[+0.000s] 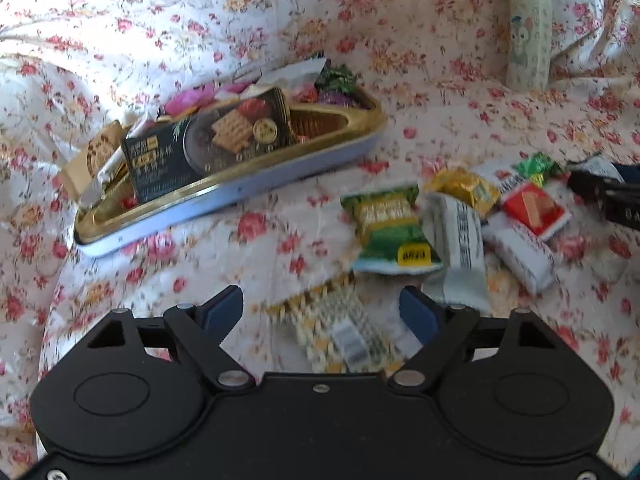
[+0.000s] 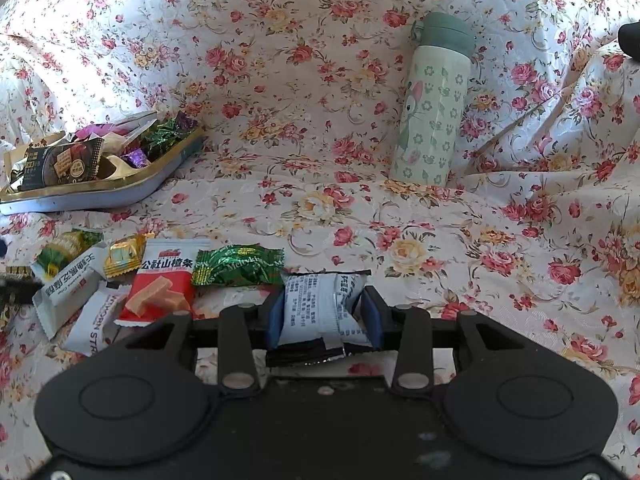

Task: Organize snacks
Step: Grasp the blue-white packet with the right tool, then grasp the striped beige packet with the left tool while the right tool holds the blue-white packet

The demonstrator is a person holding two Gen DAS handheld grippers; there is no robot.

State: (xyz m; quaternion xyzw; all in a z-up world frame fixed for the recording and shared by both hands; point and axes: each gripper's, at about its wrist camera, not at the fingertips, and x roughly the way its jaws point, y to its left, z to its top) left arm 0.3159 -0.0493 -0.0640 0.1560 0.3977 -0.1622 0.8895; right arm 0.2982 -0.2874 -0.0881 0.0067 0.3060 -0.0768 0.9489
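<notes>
Two blue pads of the right gripper [image 2: 324, 316] pinch a small white-and-black foil snack packet [image 2: 320, 312] across its middle, printed back side up, the crimped black end tucked toward the camera. It looks light and soft: a puffy sealed pouch that will crumple rather than resist, and glossy enough to slip if gripped by a flat corner. The mid-body pinch, where the contents fill it out, is judged the safest hold; the contents may be brittle, so a gentle squeeze suits it.

Just left of that packet lie a green twist-wrapped candy [image 2: 238, 266], a red-and-white sachet showing orange strips [image 2: 164, 284], a gold foil sweet [image 2: 124, 258] and several white sachets [image 2: 66, 300], heaped loosely on the rose-printed quilted cloth [image 2: 320, 120].

Beyond the heap, farther left of the packet, sits the shallow gold-lined blue-sided tin tray [image 2: 132, 192], already holding a black cracker packet [image 2: 60, 166] and wrapped sweets. Far to the packet's right a pale green patterned flask [image 2: 434, 112] stands upright.

The left gripper [image 1: 322, 306] stands spread with nothing held, hovering above a blurred yellow-and-white checked packet [image 1: 340, 332].
</notes>
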